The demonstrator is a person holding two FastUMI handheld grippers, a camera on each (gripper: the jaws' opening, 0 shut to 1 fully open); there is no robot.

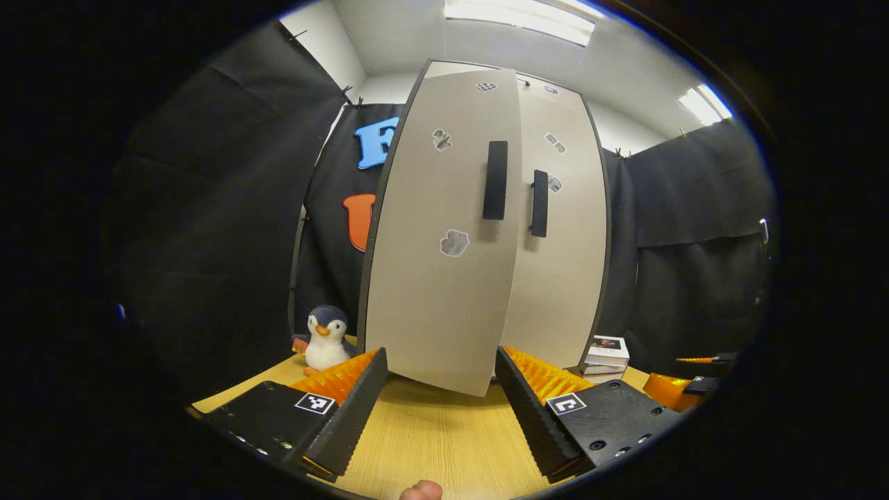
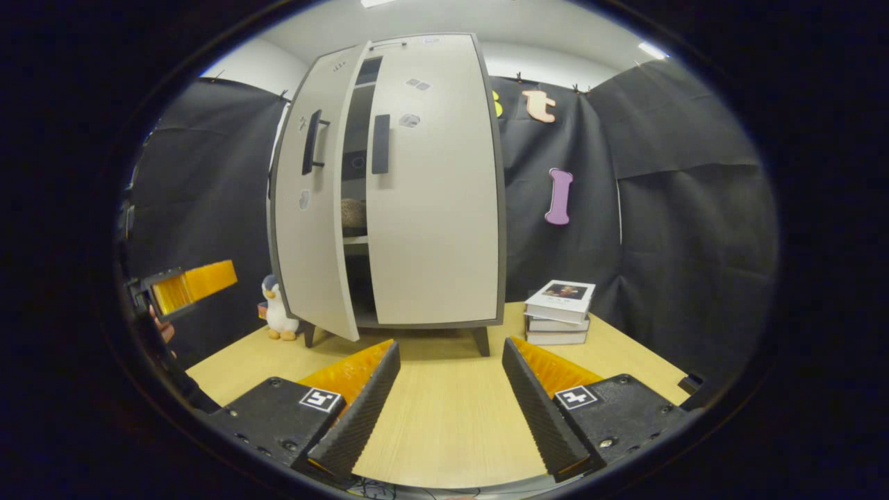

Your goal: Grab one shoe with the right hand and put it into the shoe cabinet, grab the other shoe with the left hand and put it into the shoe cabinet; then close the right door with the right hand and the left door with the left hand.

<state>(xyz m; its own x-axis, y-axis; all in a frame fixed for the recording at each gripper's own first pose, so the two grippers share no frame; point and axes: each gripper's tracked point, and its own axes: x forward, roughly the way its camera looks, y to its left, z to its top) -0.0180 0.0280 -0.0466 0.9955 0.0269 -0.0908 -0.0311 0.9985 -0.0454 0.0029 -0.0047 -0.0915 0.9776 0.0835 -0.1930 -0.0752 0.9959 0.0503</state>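
The shoe cabinet (image 2: 417,187) stands on the wooden table (image 2: 444,423). Its left door (image 1: 444,236) hangs ajar, swung partway out, with a dark handle (image 1: 495,180). The right door (image 1: 562,229) lies flat against the cabinet. Through the gap in the right gripper view a brownish shoe (image 2: 353,214) rests on a shelf inside. My left gripper (image 1: 441,361) is open and holds nothing, facing the lower edge of the ajar door. My right gripper (image 2: 451,344) is open too, back from the cabinet's front. The left gripper (image 2: 184,286) also shows at the left of the right gripper view, apart from the door.
A penguin toy (image 1: 325,339) sits left of the cabinet by the booth wall. A stack of books (image 2: 561,312) lies to the cabinet's right. Bare tabletop stretches in front of the cabinet. Part of the right gripper (image 1: 684,385) shows low at the right in the left gripper view.
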